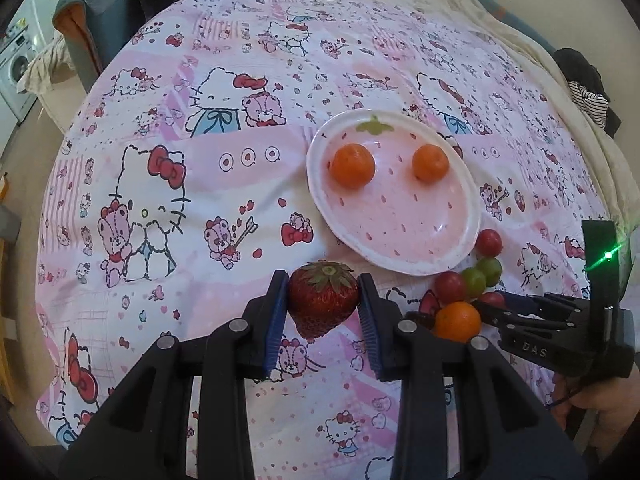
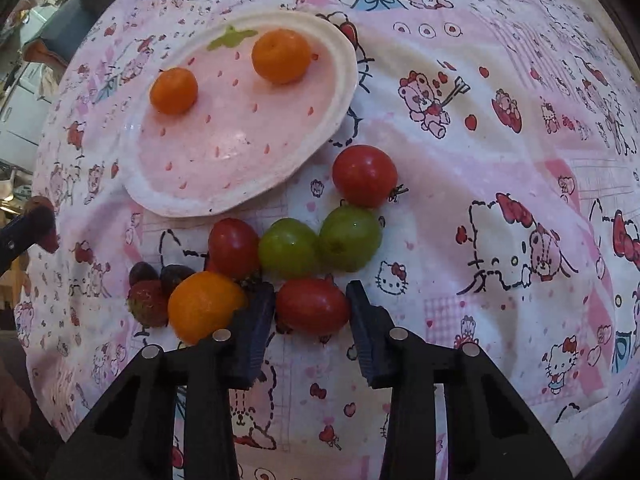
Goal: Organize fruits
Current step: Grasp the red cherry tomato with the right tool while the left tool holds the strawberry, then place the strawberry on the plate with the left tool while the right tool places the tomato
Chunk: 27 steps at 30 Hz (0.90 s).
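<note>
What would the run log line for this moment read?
left gripper: shut on strawberry | right gripper: open around red tomato | plate: two oranges | rest: on cloth

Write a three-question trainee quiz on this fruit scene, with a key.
1. True or false: the left tool holds a strawberry.
2. How many oranges lie on the plate?
3. What sits between the right tool fingers: A) green grape, B) red tomato, C) orange?

Key: 1 true, its pads flank the strawberry. 2 two, a left orange and a right orange. 3 B, though the fingers have not visibly closed on it.
</note>
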### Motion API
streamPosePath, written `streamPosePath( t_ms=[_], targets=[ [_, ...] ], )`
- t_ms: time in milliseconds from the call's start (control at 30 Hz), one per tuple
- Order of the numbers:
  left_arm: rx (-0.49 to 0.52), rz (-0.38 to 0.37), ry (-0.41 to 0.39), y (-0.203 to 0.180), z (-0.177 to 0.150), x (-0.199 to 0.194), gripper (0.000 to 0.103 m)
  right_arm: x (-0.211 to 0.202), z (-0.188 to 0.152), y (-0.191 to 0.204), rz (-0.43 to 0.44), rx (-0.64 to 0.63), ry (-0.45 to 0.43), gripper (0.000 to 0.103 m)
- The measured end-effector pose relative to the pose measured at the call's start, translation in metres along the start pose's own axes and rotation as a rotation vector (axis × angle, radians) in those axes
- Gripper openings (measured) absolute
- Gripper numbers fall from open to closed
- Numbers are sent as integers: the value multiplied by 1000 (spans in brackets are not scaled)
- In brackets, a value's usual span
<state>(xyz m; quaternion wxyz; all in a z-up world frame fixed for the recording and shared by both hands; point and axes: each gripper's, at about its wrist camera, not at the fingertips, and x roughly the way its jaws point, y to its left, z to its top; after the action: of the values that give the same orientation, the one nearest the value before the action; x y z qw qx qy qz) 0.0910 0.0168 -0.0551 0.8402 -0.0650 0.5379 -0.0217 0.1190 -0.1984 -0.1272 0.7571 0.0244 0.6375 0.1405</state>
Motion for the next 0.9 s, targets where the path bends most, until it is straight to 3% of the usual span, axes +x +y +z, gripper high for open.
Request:
streamPosePath(
  t_ms=[433, 700, 900],
  targets=[
    [34, 41, -31, -2, -5, -6, 30, -44, -22, -33, 67, 90, -72, 38],
    [11, 77, -112, 10, 0, -23, 30, -80, -13, -49, 69, 176, -219, 38],
    [-44, 97, -201, 24, 13, -40, 30, -111, -4, -52, 105, 190, -385, 38]
  ],
)
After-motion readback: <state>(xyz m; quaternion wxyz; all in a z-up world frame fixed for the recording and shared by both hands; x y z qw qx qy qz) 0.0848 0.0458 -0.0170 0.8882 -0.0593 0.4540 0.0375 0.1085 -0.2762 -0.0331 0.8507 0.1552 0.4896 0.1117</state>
